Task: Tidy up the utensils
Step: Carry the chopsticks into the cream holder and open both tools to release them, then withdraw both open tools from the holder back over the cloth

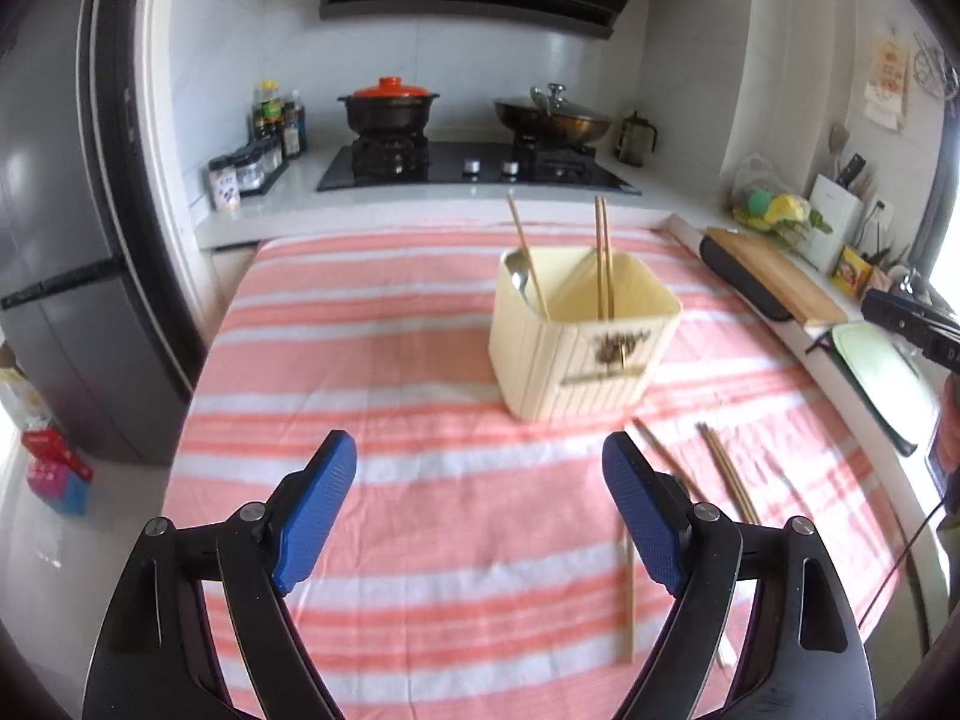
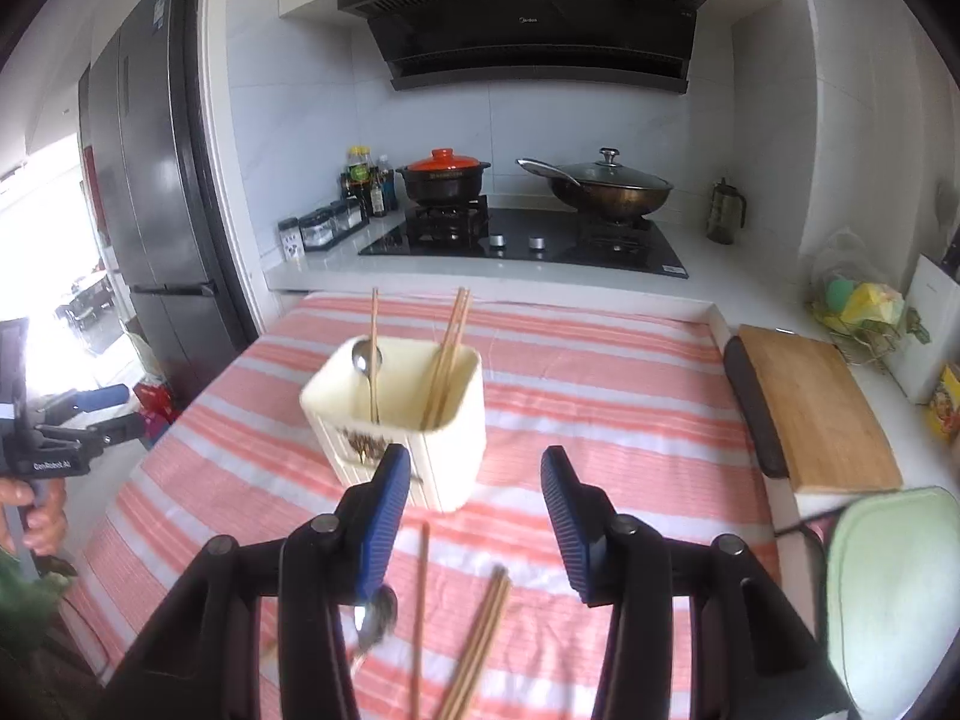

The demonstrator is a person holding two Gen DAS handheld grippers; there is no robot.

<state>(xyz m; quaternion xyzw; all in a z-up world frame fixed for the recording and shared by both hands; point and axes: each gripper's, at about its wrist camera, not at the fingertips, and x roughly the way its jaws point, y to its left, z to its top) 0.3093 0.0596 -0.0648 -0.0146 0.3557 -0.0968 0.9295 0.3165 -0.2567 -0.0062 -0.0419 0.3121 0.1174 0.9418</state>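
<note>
Both grippers are angled down and forward. The left gripper [image 1: 480, 510] has its blue pads spread wide with nothing between them. The right gripper [image 2: 477, 525] is open too, just not as wide, and it's empty as well. From the right wrist view you can spot the left one off at the left edge, with the person's hand [image 2: 36, 513] wrapped around its handle. A bit of the right one pokes into the left view's right edge.

Holder [image 2: 414, 420] on cloth [image 2: 600, 396]; loose chopsticks [image 2: 477, 642] before it, stove [image 2: 528, 240] behind.
</note>
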